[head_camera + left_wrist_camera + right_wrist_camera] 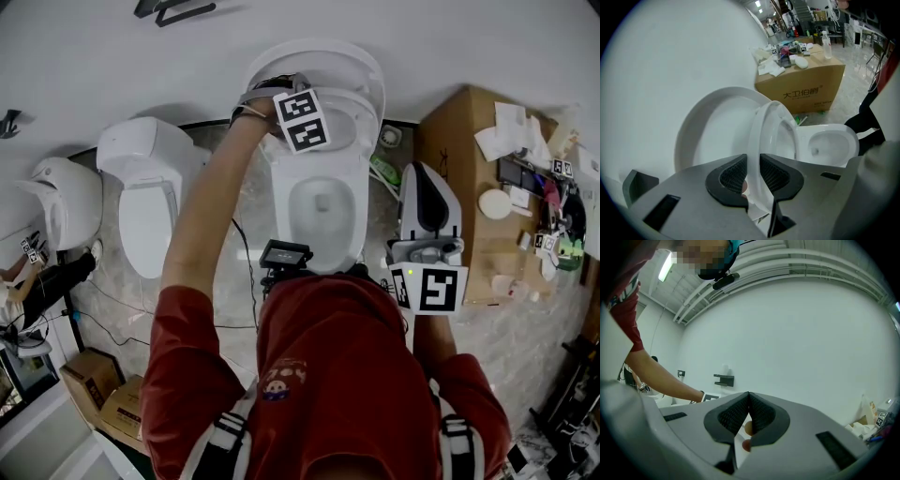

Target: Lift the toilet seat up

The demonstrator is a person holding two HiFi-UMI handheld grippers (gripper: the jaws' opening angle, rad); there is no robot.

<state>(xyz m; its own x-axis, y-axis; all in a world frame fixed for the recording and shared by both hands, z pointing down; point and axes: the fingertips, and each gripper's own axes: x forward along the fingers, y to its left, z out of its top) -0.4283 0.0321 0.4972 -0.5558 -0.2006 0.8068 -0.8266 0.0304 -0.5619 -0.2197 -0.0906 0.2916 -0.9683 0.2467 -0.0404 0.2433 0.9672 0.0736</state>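
Clamping the toilet seat's (771, 126) rim, your left gripper (752, 176) holds it near-upright, a gap from the lid (712, 136); your right gripper's (748, 408) jaws meet, empty.

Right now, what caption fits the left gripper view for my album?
Left claw pinches the raised toilet seat beside the open lid.

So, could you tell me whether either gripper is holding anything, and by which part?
The left gripper clamps the raised toilet seat by its rim, between its jaws; the right gripper is shut and empty.
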